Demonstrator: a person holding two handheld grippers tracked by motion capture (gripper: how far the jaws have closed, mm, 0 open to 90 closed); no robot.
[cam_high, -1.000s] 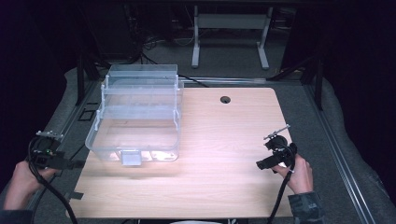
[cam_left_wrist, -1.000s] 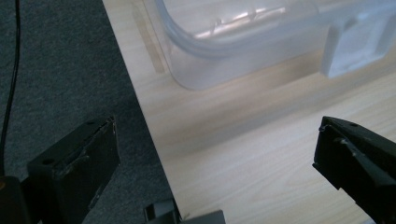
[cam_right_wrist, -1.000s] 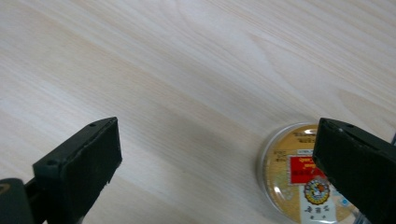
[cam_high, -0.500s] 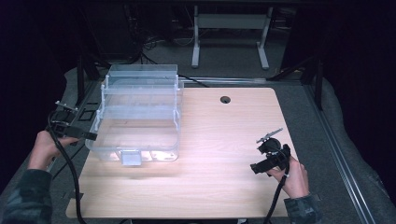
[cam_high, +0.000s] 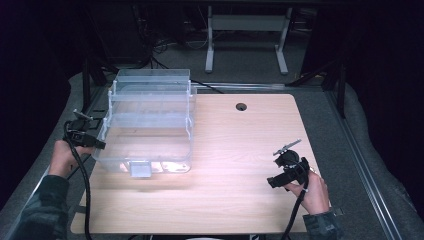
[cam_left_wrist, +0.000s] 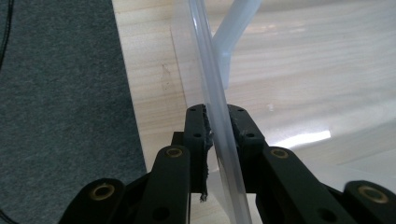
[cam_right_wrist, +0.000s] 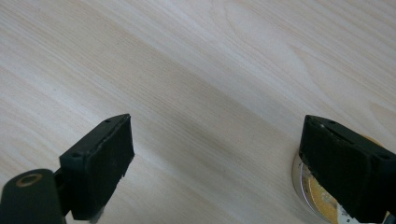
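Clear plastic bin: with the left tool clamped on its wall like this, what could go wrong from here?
1. The left tool has just closed on the thin edge of the clear plastic bin at one side; lifting or pulling there may tilt it or let it slip.
2. The right tool stands open over the table, far from the bin, giving no support.

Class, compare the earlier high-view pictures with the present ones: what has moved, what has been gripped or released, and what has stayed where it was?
The left claw travelled from the table's near-left corner up to the clear plastic storage bin; its jaws have just been closing and now pinch the bin's thin left wall. The right claw shifted only slightly and stays open above the light wooden table. The bin has not moved.
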